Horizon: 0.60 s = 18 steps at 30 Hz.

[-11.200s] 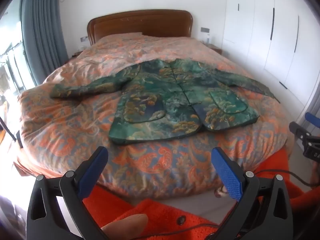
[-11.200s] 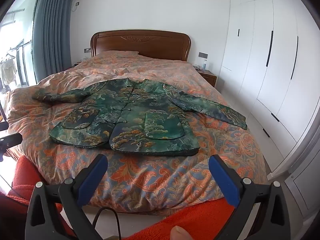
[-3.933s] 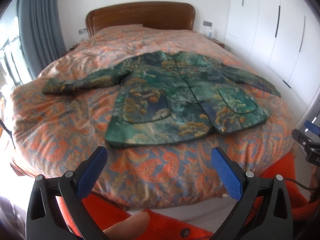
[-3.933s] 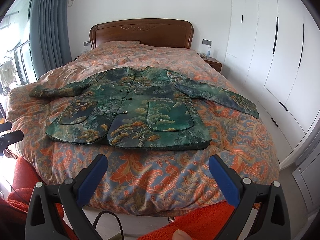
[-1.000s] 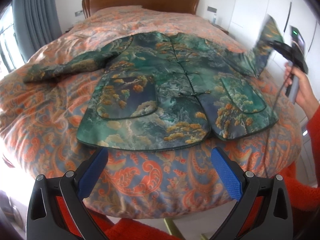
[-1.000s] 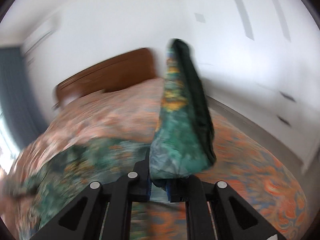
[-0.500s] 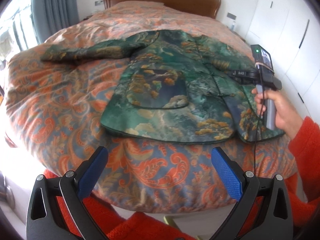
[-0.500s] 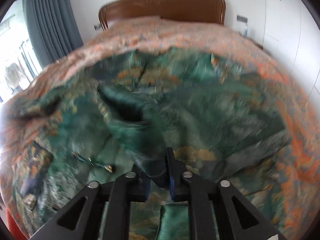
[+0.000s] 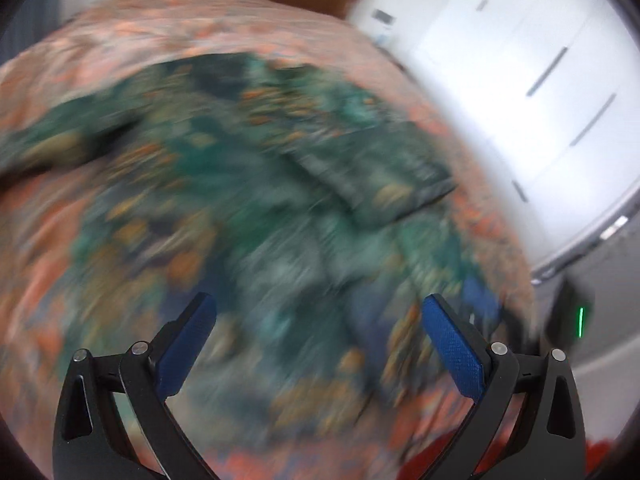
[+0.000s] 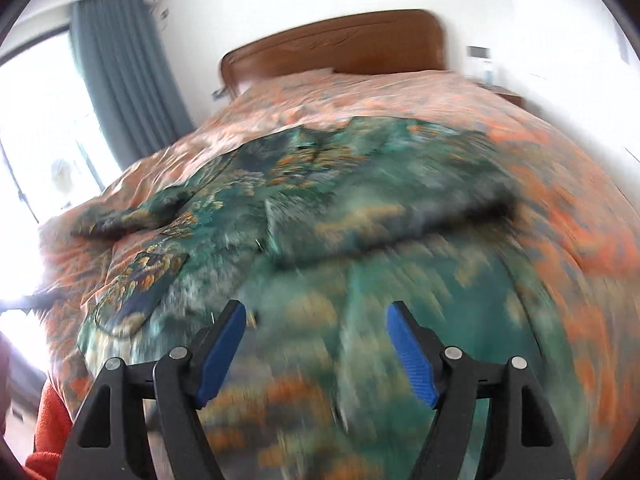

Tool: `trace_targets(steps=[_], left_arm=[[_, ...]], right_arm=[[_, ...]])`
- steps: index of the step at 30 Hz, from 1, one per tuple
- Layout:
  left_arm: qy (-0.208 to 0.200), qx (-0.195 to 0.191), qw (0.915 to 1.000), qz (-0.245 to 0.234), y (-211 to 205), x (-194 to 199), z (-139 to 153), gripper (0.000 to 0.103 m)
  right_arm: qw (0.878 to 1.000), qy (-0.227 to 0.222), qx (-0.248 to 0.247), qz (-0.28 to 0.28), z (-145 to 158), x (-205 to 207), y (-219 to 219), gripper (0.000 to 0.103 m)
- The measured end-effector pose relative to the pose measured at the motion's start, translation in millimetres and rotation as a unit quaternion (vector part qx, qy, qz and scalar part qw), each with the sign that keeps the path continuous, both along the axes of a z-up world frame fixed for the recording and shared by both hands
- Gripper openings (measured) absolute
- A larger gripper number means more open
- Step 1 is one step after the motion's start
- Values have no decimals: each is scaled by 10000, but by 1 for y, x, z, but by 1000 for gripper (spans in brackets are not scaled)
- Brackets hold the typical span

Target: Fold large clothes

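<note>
A green patterned jacket (image 10: 360,216) lies flat on the bed, also blurred in the left wrist view as the jacket (image 9: 248,184). Its right sleeve (image 10: 400,216) is folded across the chest; the same sleeve (image 9: 384,176) shows as a band ending near the bed's right side. The left sleeve (image 10: 132,216) still stretches out to the left. My right gripper (image 10: 316,320) hovers over the jacket's lower right part, its jaws opening with nothing between them. My left gripper (image 9: 316,312) is open above the jacket's hem, empty.
An orange paisley duvet (image 10: 560,184) covers the bed, with a wooden headboard (image 10: 332,44) behind. Grey curtains (image 10: 124,76) and a bright window stand left. White wardrobe doors (image 9: 540,80) line the right wall. An orange sleeve (image 10: 48,420) shows at lower left.
The right gripper let go of the sleeve, which now lies across the jacket's chest, and its jaws spread apart. The left gripper swung right and closer over the jacket; both views are blurred.
</note>
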<state>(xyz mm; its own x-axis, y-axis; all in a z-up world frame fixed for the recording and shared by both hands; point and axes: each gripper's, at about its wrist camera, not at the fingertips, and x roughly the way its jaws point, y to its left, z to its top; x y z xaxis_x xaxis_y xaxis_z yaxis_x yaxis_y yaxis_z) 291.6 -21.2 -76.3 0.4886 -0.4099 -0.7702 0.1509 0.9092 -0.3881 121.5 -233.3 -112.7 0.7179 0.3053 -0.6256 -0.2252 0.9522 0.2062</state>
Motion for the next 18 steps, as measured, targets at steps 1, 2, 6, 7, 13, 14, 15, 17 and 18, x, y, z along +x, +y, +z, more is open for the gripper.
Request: trace_targets(steps=[1, 2, 6, 7, 13, 14, 15, 17, 18], left_arm=[[53, -28, 9999, -93, -10, 17, -5, 102], [128, -24, 9998, -156, -21, 40, -11, 102], [320, 312, 9990, -93, -58, 103, -41, 89], [474, 363, 9982, -42, -65, 116, -51, 79], [1018, 708, 9921, 168, -86, 147, -78, 24], [1016, 814, 9913, 180, -88, 150, -77, 14], [989, 861, 9912, 167, -88, 153, -72, 11], [797, 1007, 9915, 199, -86, 158, -58, 9], [663, 1160, 9908, 233, -84, 163, -49, 9]], right_arm=[[9998, 6, 62, -164, -5, -12, -7, 75], [9995, 26, 131, -291, -9, -20, -12, 75], [9958, -78, 615, -677, -24, -57, -32, 75], [9957, -169, 567, -706, -26, -63, -33, 75], [9972, -514, 84, -535, -30, -75, -26, 75], [9972, -492, 165, -532, -32, -73, -27, 75], [9972, -479, 209, -538, -33, -72, -29, 75], [9971, -485, 228, -541, -33, -72, -31, 75], [9970, -514, 222, -535, -34, -72, -32, 75]])
